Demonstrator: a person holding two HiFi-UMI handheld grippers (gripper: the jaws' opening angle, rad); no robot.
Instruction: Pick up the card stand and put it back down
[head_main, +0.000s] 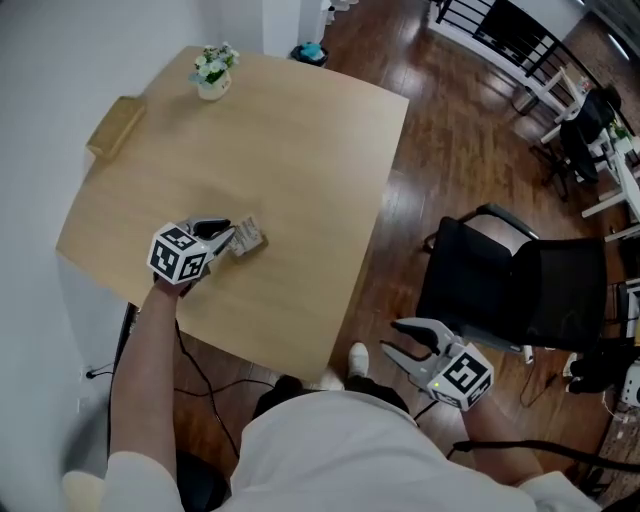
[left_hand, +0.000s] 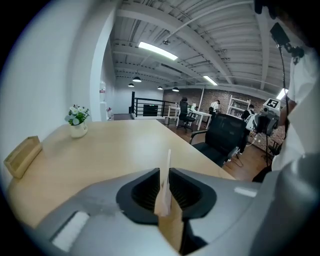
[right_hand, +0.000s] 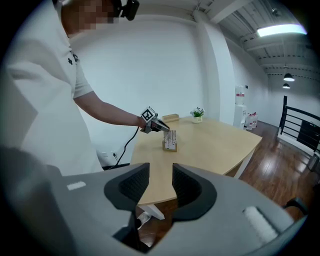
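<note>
The card stand (head_main: 250, 238), a small wooden base with a thin white card standing in it, is near the front left of the light wood table (head_main: 300, 140). My left gripper (head_main: 232, 238) is shut on it from the left. In the left gripper view the card's edge (left_hand: 168, 162) rises between the two dark pads (left_hand: 146, 192). The right gripper view shows the stand (right_hand: 170, 140) with its base at the table top, the left gripper (right_hand: 161, 128) on it. My right gripper (head_main: 392, 338) hangs open and holds nothing, off the table's front right corner, above the floor.
A small pot of white flowers (head_main: 213, 75) and a wooden block (head_main: 115, 125) stand at the table's far left edge. A black office chair (head_main: 510, 280) is to the right on the wood floor. A black cable (head_main: 200, 385) runs under the table's near edge.
</note>
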